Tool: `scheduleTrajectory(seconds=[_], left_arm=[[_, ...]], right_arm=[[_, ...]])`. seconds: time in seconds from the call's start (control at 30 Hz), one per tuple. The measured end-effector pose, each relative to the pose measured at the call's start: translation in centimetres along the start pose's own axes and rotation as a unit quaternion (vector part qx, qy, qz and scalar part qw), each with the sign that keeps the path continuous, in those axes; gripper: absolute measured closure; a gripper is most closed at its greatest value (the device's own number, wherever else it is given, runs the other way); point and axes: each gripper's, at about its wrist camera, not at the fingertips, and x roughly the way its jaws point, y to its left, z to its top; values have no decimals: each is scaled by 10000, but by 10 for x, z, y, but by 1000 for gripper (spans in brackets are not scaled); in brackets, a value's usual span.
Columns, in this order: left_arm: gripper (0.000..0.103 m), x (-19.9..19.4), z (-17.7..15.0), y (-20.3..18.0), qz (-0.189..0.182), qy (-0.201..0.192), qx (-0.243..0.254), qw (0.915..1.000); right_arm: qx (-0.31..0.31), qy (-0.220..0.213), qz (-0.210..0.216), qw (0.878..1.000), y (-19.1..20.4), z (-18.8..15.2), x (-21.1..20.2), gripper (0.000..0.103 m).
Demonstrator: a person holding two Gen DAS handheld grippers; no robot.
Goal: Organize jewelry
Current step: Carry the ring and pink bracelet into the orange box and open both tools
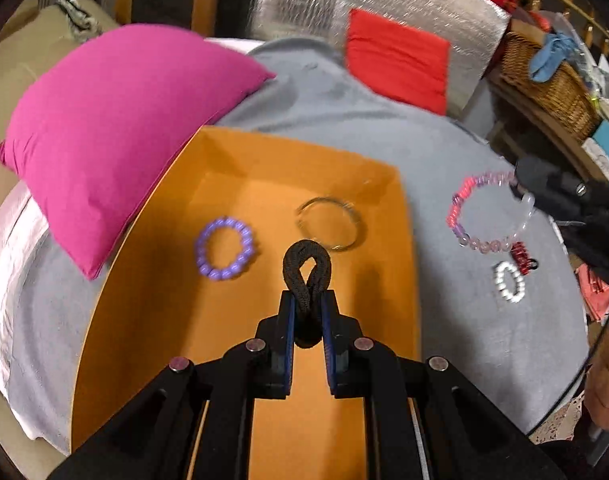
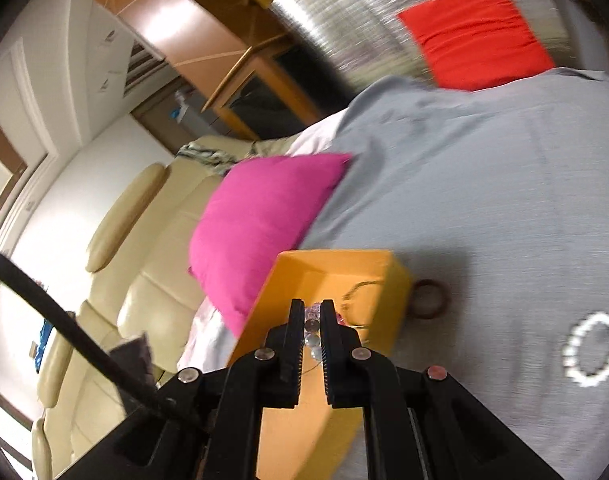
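My left gripper point(image 1: 307, 300) is shut on a black cord loop point(image 1: 307, 272) and holds it above the orange tray point(image 1: 264, 160). In the tray lie a purple bead bracelet point(image 1: 225, 254) and a thin metal bangle point(image 1: 329, 222). My right gripper point(image 2: 312, 312) is shut on a pink and clear bead bracelet point(image 2: 311, 326), seen from the left wrist view point(image 1: 490, 210) being lifted at the right of the tray. A white bead bracelet point(image 1: 510, 282) and a red coil piece point(image 1: 520, 258) lie on the grey cloth point(image 1: 444, 152). The white bracelet also shows in the right wrist view point(image 2: 594, 350), with a brown ring point(image 2: 428, 300) beside the tray point(image 2: 344, 260).
A magenta cushion point(image 1: 116, 132) rests against the tray's left side. A red cushion point(image 1: 398, 60) leans on a silver foil sheet point(image 1: 404, 4) at the back. A wicker basket point(image 1: 548, 84) stands at the far right. A cream sofa point(image 2: 116, 280) lies beyond the cloth.
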Motion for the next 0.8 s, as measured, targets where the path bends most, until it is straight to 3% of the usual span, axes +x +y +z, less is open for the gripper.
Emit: scheduleTrajectory(seconds=[0.33, 0.6, 0.7, 0.8], left_arm=[[90, 25, -5, 19, 295, 385, -240, 9985], [89, 43, -6, 15, 269, 640, -244, 9973], [78, 48, -2, 12, 297, 662, -223, 9971], [74, 48, 0, 11, 412, 649, -200, 9968]], right_arm=[[-258, 624, -171, 9976, 6, -25, 68, 94], [-194, 825, -326, 9959, -4, -28, 82, 91], [-79, 869, -332, 9956, -9, -27, 82, 91], [-28, 799, -341, 9962, -13, -25, 76, 91]])
